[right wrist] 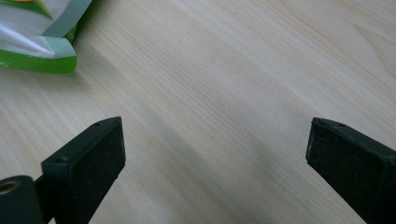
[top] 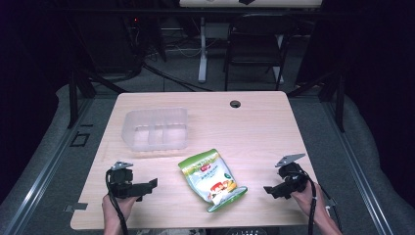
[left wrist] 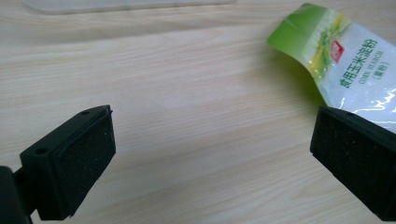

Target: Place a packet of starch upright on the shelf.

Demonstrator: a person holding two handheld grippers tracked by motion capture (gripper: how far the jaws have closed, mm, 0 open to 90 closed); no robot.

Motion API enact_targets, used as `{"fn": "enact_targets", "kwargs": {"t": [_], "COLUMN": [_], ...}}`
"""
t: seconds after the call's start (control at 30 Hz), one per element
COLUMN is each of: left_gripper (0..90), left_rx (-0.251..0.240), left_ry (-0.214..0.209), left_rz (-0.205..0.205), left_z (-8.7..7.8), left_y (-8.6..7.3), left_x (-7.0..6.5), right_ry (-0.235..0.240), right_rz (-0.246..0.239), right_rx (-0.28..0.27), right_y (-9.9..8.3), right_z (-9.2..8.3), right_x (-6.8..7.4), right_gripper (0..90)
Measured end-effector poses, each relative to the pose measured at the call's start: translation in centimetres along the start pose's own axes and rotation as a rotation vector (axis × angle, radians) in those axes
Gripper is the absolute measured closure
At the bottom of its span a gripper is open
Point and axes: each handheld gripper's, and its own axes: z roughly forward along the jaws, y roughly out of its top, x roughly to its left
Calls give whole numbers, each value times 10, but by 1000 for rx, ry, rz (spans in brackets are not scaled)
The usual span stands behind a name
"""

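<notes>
lying flat on bench [top: 254,132]: starch bag [top: 211,178], between left tool [top: 145,186] and right tool [top: 272,190], both wide open, empty.

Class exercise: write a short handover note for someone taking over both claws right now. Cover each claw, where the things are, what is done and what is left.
Left claw: open, empty, low over the table at its near left, pointing at the pouch.
Right claw: open, empty, near right, also facing the pouch.
Corn starch pouch: lying flat between the claws, untouched.
Clear plastic container: behind the pouch, to the left, nothing visible inside.
Done: nothing gripped yet.
Left: probably grasp the pouch; the container looks like the likely place for it.
</notes>
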Motion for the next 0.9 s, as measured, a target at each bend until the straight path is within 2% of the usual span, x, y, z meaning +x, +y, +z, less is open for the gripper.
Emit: {"fn": "enact_targets", "kwargs": {"t": [0.07,0.1,0.2,0.7,0.8,0.83,0.9], "left_gripper": [1,1,1,1,1,1,2], "left_rx": [-6,-6,-8,54,75,91,94], "left_ry": [-16,-16,-32,-87,-83,-85,-84], "left_rz": [-1,-1,4,62,74,89,97], "left_z": [3,3,7,33,38,42,45], "left_y": [2,2,5,13,14,15,15], "left_x": [-4,-4,-9,-35,-40,-44,-47], "right_ry": [3,2,0,7,7,10,5], "right_rz": [21,7,5,3,5,9,8], "right_rx": [-18,3,5,-1,1,3,3], "right_y": [-1,0,0,0,0,0,0], "right_z": [2,0,1,2,2,2,2], "right_x": [1,1,1,2,2,2,2], "right_gripper": [41,41,41,40,41,41,41]}}
